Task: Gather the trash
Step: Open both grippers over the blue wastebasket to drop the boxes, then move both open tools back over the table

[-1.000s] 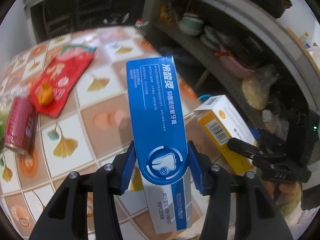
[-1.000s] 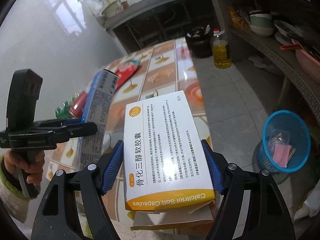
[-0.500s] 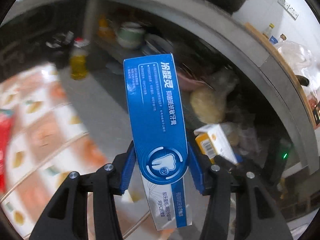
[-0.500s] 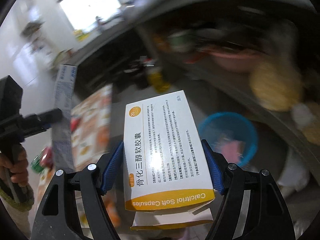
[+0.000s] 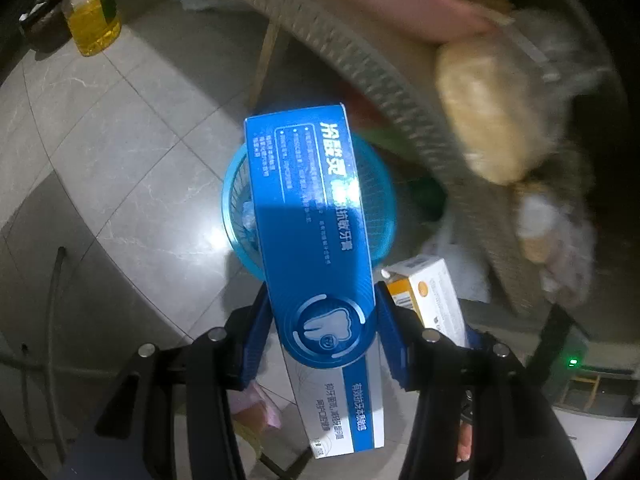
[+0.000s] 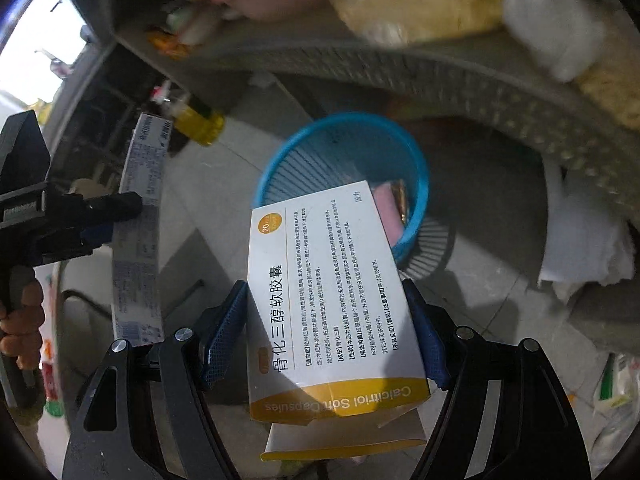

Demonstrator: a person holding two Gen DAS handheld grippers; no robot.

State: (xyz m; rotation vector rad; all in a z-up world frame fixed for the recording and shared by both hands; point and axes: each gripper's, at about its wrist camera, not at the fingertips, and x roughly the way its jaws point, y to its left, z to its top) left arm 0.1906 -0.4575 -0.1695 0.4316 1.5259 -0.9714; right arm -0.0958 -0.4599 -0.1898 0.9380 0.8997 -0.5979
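My left gripper (image 5: 320, 332) is shut on a long blue toothpaste box (image 5: 308, 216), which hangs right over a round blue basket (image 5: 384, 208) on the floor. My right gripper (image 6: 326, 328) is shut on a white and yellow capsule box (image 6: 328, 292). That box's far end reaches over the near rim of the blue basket (image 6: 280, 160), where pink and gold wrappers (image 6: 390, 208) lie. The capsule box (image 5: 432, 300) also shows to the right in the left wrist view. In the right wrist view the toothpaste box (image 6: 140, 220) and left gripper (image 6: 100, 216) appear at the left.
A bottle of yellow oil (image 5: 94, 24) stands on the grey tiled floor (image 5: 120, 160) at the far left. A woven shelf (image 5: 360, 64) with a pink basin and bagged food overhangs the basket. White bags (image 6: 588, 256) lie to the basket's right.
Both grippers swung away from the tiled table and down toward the floor. The blue basket, earlier off to the side, now lies directly under both boxes. Both grips are unchanged.
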